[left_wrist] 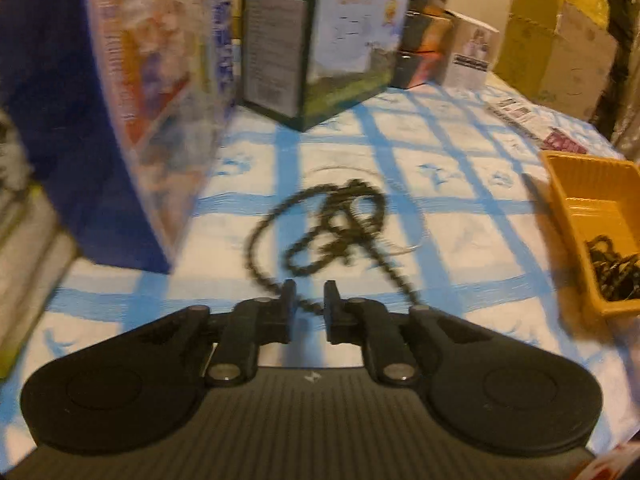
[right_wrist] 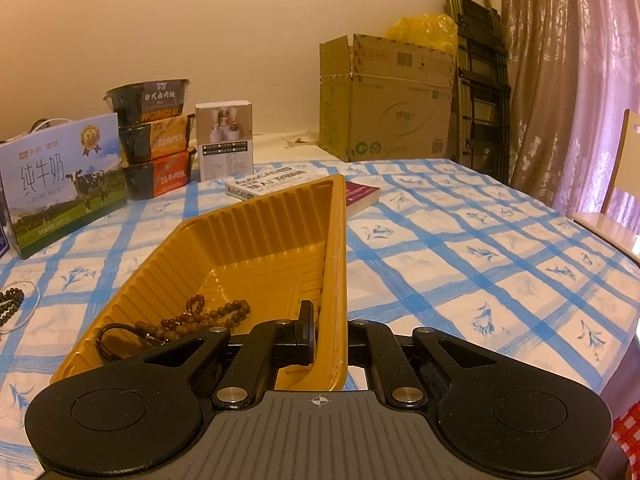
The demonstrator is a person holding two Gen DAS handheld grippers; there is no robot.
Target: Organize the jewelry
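A dark beaded necklace (left_wrist: 336, 220) lies tangled on the blue-checked tablecloth, with a thin silvery chain (left_wrist: 404, 248) by it. My left gripper (left_wrist: 310, 304) is low over its near strand, jaws a little apart with beads between the tips; the view is blurred. The yellow plastic tray (right_wrist: 280, 216) holds brown beads (right_wrist: 208, 316) and a dark cord (right_wrist: 108, 340); it also shows in the left wrist view (left_wrist: 580, 196). My right gripper (right_wrist: 326, 328) is shut on the tray's right wall, one finger (right_wrist: 306, 326) inside, the other hidden outside.
A blue box (left_wrist: 80, 120) stands close on the left. A milk carton (right_wrist: 60, 180), stacked food bowls (right_wrist: 156, 140), a small white box (right_wrist: 226, 140), books (right_wrist: 272, 186) and a cardboard box (right_wrist: 388, 100) line the back. A chair (right_wrist: 624, 184) stands right.
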